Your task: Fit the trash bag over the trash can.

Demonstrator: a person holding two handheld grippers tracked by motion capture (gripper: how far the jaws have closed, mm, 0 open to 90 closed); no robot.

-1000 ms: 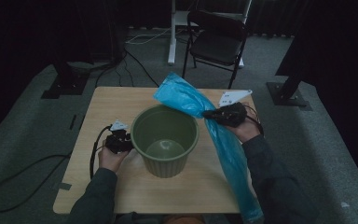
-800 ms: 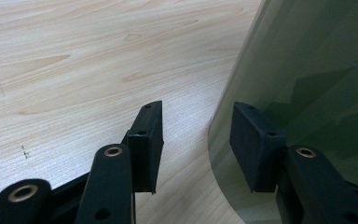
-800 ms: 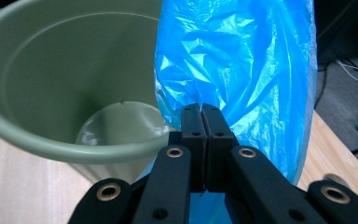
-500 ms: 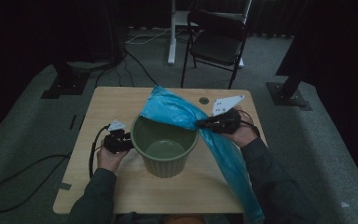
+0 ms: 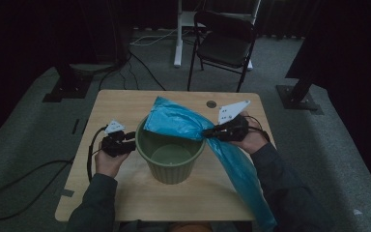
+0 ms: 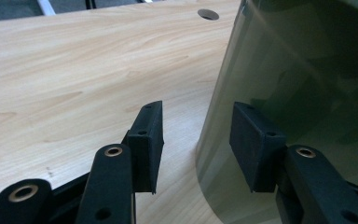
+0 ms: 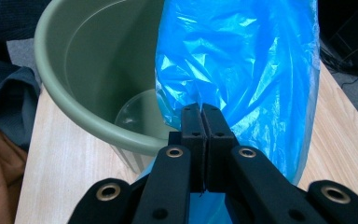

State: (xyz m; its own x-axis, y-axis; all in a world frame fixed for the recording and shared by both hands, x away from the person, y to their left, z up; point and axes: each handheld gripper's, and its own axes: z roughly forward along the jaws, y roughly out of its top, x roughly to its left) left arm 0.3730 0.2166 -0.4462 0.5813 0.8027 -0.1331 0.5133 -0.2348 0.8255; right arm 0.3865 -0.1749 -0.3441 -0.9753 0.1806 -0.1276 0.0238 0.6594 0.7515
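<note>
1. Blue plastic first: your right gripper (image 5: 207, 131) is clamped tight on the bin bag (image 5: 178, 121), jaws closed on the film; a second ago the bag lay right of the bucket, and now its upper part is draped across the far rim.
2. The green bucket (image 5: 170, 166) stands mid-worktop (image 5: 121, 104); the bag's long tail runs down its right side and hangs off the near edge.
3. Your left gripper (image 6: 196, 140) is open at the bucket's left side; one pad is outside the wall, the other seems to be behind it, but neither visibly presses.
4. This looks like an early stage of lining the bucket; the bag has reached the rim, but its mouth is unopened and nothing is tucked inside.
5. You likely need to steady the bucket at the left before spreading the bag's mouth.
</note>
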